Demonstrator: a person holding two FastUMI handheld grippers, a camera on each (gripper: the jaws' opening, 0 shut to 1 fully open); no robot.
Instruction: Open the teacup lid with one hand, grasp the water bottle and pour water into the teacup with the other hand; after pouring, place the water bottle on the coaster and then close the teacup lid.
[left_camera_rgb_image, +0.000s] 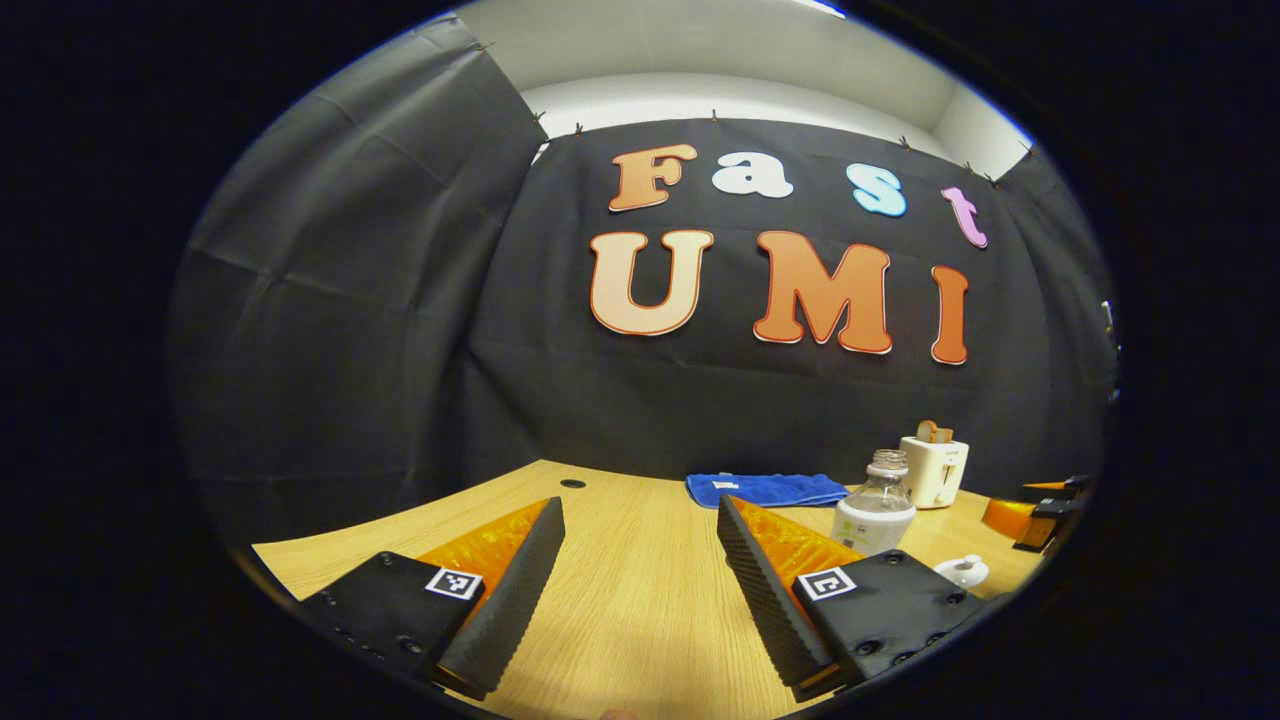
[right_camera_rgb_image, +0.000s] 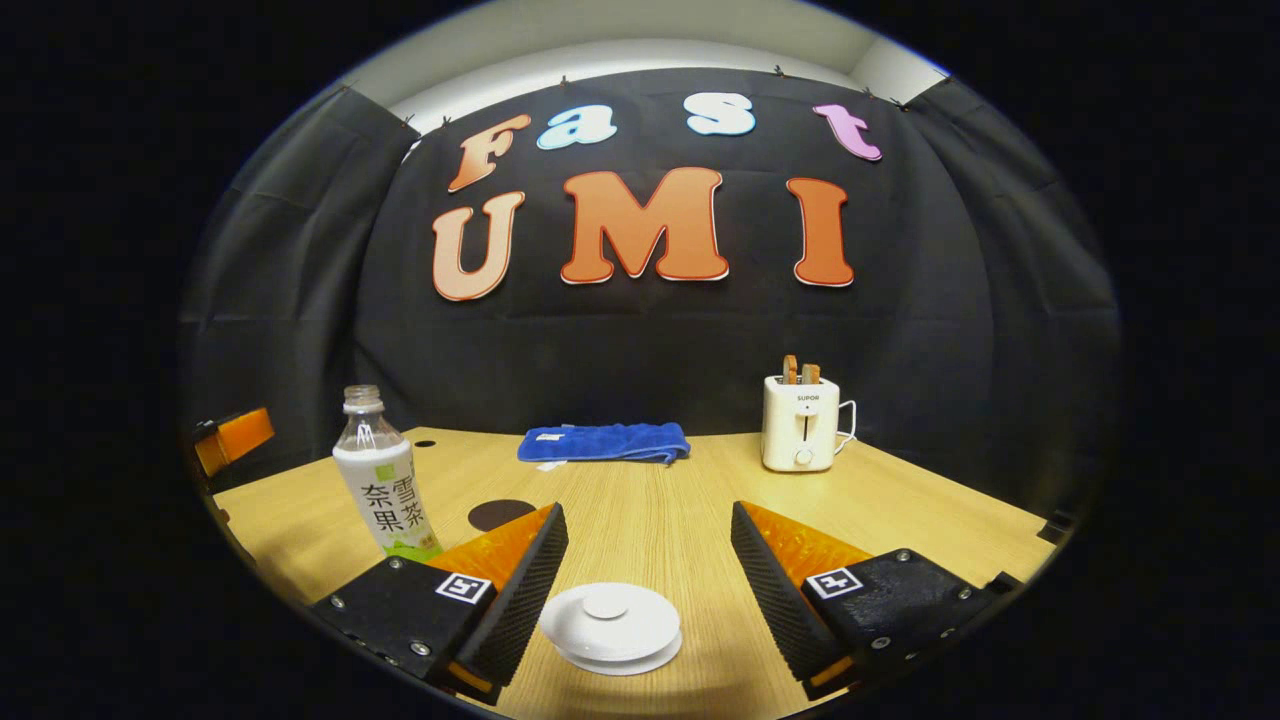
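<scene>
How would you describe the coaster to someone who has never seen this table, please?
Start from the wooden table in the right gripper view and find the folded blue towel at its far edge. Nearer the camera and leftward, just right of the water bottle, lies the coaster. It is the one flat, dark, round disc on the wood, unlike the raised white teacup lid.

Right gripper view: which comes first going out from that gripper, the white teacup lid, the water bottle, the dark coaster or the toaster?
1. Teacup lid, just ahead of the right gripper, between its open fingers.
2. Water bottle, left.
3. Coaster, left of centre, slightly beyond the bottle.
4. Toaster, far right, near the wall.
</scene>
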